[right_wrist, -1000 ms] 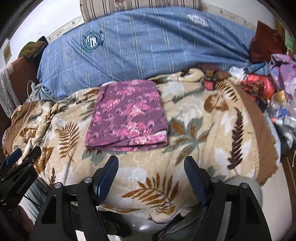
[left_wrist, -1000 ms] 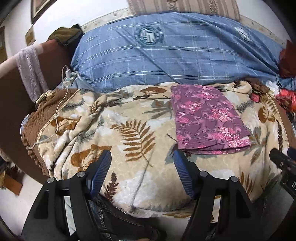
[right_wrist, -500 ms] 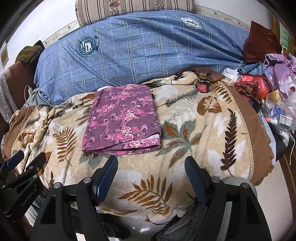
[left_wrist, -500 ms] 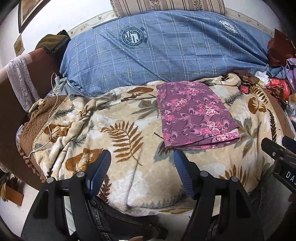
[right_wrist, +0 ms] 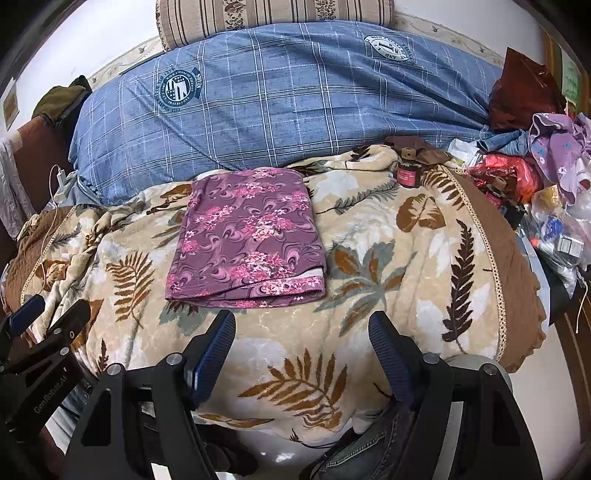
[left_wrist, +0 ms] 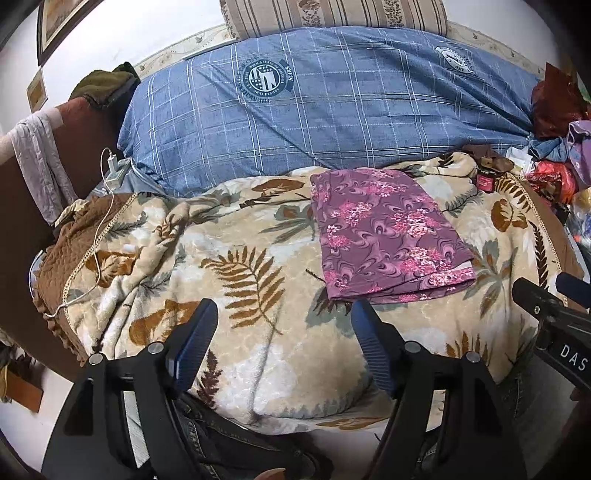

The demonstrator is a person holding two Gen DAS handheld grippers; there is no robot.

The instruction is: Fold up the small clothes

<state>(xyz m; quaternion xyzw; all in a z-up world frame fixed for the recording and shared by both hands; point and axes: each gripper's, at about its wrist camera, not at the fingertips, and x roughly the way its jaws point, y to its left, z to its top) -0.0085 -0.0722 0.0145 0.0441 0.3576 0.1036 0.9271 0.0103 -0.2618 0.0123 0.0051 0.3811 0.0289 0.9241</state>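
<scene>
A purple floral garment [left_wrist: 388,232] lies folded into a flat rectangle on the leaf-patterned beige blanket [left_wrist: 236,266]; it also shows in the right wrist view [right_wrist: 251,236]. My left gripper [left_wrist: 282,317] is open and empty, near the blanket's front edge, left of and short of the garment. My right gripper [right_wrist: 301,325] is open and empty, just short of the garment's near edge. The right gripper's body shows at the right of the left wrist view [left_wrist: 554,321], and the left gripper's body at the left of the right wrist view [right_wrist: 40,339].
A large blue plaid pillow [left_wrist: 325,107] lies behind the blanket, with a striped cushion [left_wrist: 332,14] above it. A small red jar [right_wrist: 408,173] stands at the blanket's back right. A heap of clothes and bags [right_wrist: 535,177] fills the right side. A white charger cable [left_wrist: 99,221] runs along the left.
Both grippers have drawn back and up from the bed, so the folded garment sits farther off and more of the pillow shows. Both stay open and empty.
</scene>
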